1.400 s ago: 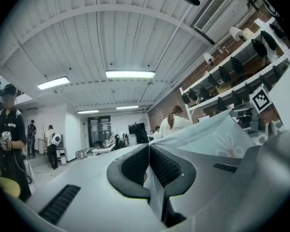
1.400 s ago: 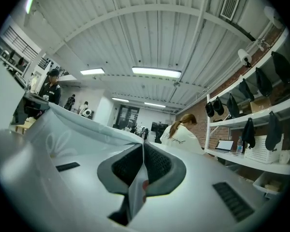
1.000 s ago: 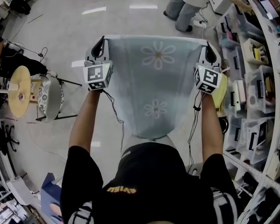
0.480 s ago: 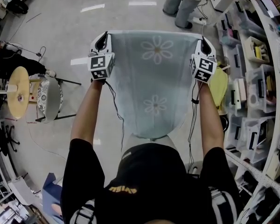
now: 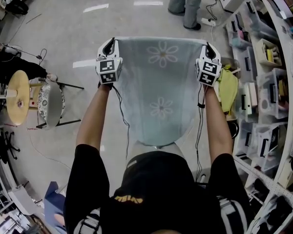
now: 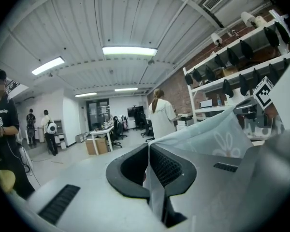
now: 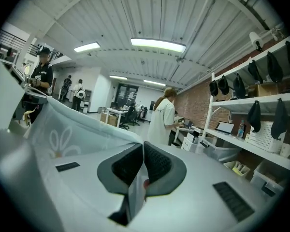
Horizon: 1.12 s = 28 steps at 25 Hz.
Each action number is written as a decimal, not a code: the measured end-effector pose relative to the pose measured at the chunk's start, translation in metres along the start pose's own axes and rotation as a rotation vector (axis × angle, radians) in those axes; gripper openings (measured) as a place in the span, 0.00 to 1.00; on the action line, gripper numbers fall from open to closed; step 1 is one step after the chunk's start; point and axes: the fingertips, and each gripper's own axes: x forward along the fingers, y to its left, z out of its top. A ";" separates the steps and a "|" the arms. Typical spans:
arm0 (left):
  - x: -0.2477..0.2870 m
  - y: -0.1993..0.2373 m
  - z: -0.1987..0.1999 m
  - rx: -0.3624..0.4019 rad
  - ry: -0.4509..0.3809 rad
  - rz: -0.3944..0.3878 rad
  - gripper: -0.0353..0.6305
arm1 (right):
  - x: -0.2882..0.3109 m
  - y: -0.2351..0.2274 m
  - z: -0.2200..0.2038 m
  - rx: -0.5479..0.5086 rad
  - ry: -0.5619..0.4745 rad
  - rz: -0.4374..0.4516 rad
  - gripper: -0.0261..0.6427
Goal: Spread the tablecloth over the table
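One tablecloth (image 5: 161,82) corner pinched tight in the left gripper (image 5: 112,42), the other in the right gripper (image 5: 206,46)

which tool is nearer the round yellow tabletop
Left. The left tool is on the same side as the round yellow tabletop; the right tool grips the tablecloth at its opposite corner, farther away.

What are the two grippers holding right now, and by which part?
The tablecloth: the left gripper is shut on its upper left corner, the right gripper on its upper right corner.
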 end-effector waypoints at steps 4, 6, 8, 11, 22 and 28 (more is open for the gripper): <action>-0.001 -0.002 -0.019 -0.010 0.035 0.004 0.08 | 0.001 0.007 -0.015 -0.004 0.033 0.010 0.05; -0.002 -0.003 -0.028 -0.006 0.053 0.006 0.08 | 0.000 0.011 -0.021 -0.007 0.047 0.017 0.05; -0.006 -0.004 -0.036 -0.005 0.068 0.008 0.08 | 0.000 0.015 -0.026 -0.011 0.061 0.025 0.05; -0.009 -0.005 -0.045 -0.014 0.082 0.006 0.08 | -0.001 0.020 -0.031 -0.015 0.077 0.028 0.05; -0.014 -0.013 -0.072 -0.019 0.126 -0.009 0.09 | -0.001 0.029 -0.055 -0.017 0.147 0.027 0.05; -0.016 -0.016 -0.091 -0.019 0.145 0.003 0.09 | -0.002 0.038 -0.074 -0.017 0.172 0.031 0.06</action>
